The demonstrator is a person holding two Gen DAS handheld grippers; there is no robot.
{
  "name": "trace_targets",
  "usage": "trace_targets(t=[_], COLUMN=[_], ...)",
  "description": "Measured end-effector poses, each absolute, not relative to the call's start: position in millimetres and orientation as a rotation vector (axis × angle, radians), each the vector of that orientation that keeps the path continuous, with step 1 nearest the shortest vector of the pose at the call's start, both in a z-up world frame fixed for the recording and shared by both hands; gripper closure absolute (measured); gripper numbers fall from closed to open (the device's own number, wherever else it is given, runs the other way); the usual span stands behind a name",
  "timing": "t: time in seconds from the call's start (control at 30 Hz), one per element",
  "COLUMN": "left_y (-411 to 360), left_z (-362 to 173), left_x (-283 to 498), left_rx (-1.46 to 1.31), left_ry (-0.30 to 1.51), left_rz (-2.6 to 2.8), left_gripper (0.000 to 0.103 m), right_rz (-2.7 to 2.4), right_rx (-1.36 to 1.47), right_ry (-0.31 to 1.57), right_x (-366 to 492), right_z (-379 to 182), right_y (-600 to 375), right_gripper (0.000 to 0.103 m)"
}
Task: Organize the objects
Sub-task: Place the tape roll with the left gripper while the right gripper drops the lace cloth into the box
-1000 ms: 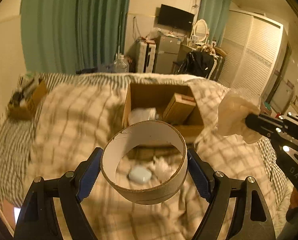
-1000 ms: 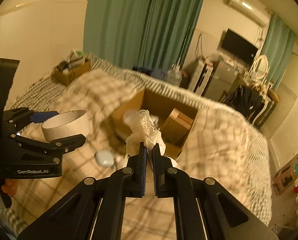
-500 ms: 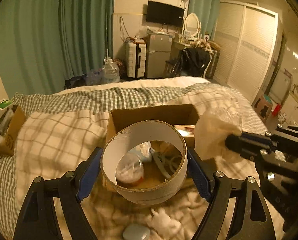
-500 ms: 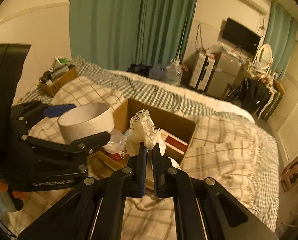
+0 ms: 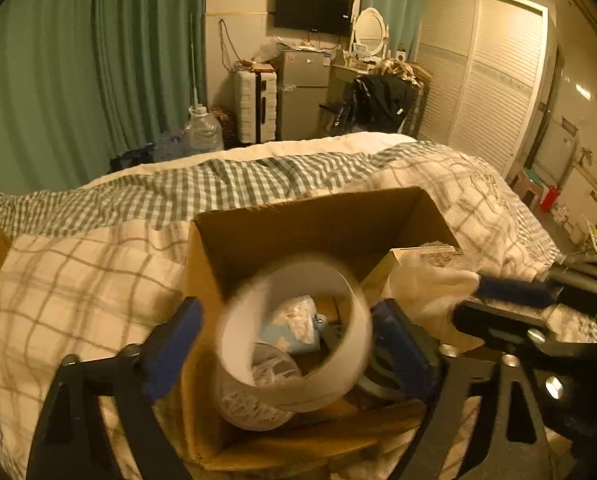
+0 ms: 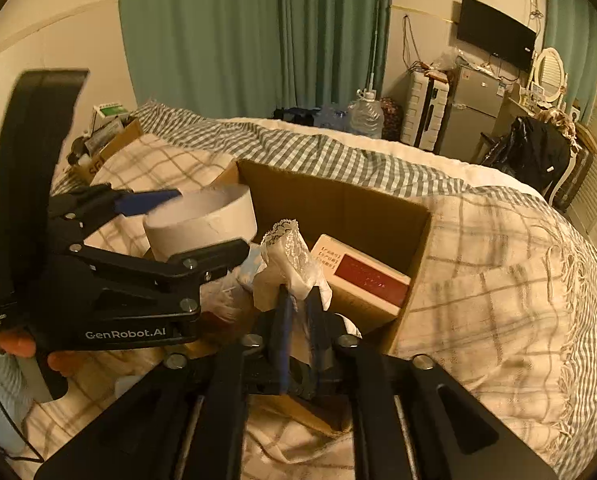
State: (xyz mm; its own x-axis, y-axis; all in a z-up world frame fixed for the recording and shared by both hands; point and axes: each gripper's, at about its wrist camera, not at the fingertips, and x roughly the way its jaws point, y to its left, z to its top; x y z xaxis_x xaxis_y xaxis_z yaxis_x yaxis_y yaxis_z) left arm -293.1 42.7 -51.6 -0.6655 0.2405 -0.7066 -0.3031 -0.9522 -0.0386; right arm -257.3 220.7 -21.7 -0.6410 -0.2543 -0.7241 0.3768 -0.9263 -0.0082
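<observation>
Over the cardboard box (image 5: 314, 220) at frame centre, my left gripper (image 5: 286, 336) holds the cardboard ring (image 5: 294, 332) loosely between wide jaws. My right gripper (image 6: 298, 304) pinches the lace cloth (image 6: 286, 256). Released badly, either could land on the bed (image 6: 498, 280).

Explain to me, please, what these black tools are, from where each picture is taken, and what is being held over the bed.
There is no robot here. A person holds one hand-held clamp, called a gripper, in each hand, and each gripper carries a wide-angle camera looking forward along its two fingers. So one picture comes from the left gripper and the other from the right gripper.

On the bed's checked blanket stands an open cardboard box that already holds a red and white carton and some small wrapped items.

The left gripper has a wide white cardboard ring between its fingers, above the box; the ring is blurred, so I cannot tell whether it is gripped. The right gripper is shut on a crumpled piece of white lace cloth, also at the box.
</observation>
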Motion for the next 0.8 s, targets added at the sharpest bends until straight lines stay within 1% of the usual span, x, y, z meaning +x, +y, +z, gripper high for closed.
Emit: trace_targets(t=[0.03,0.07,0.1,0.2,0.3,0.37,0.43,0.6,0.67,0.73,0.8], left_y=[42,41,40,33,24,18,13,4,2,0,-1], left_z=[-49,-47,-42,-26,-8,3,18,42,47,49,47], left_x=[-290,-287,-283,-267,-245,-230,-210,-170,-154,-134,-121], left_rx=[-1.083,-1.07,-1.061,-1.055,-1.038,-1.029,-1.015,-1.013,-1.012,-0.994,-0.994], left_ry=[0.126,0.132,0.142,0.141,0.131,0.128,0.119,0.088,0.09,0.087,0.077], left_rz=[2.639,2.653,2.662,2.681,2.7,2.716,2.733,2.758,2.796,2.811,2.818], left_gripper=[0.0,0.0,0.0,0.0,0.0,0.0,0.0,0.0,0.0,0.0,0.0], right_rz=[-2.578,-2.599,-2.621,-2.671,-2.714,-2.729,-2.754,-2.811,-2.821,-2.819,-2.826], right_rx=[1.078,1.063,1.044,1.006,0.978,0.962,0.944,0.908,0.901,0.905,0.891], right_ry=[0.23,0.231,0.232,0.239,0.246,0.238,0.239,0.259,0.265,0.256,0.25], right_x=[-254,-251,-247,-231,-208,-193,-176,-139,-126,-112,-100], right_z=[-18,-13,-6,15,39,52,68,95,101,104,104], right_y=[222,223,225,231,232,233,235,236,236,234,232], right_gripper=[0.054,0.049,0.048,0.047,0.041,0.039,0.033,0.022,0.019,0.014,0.012])
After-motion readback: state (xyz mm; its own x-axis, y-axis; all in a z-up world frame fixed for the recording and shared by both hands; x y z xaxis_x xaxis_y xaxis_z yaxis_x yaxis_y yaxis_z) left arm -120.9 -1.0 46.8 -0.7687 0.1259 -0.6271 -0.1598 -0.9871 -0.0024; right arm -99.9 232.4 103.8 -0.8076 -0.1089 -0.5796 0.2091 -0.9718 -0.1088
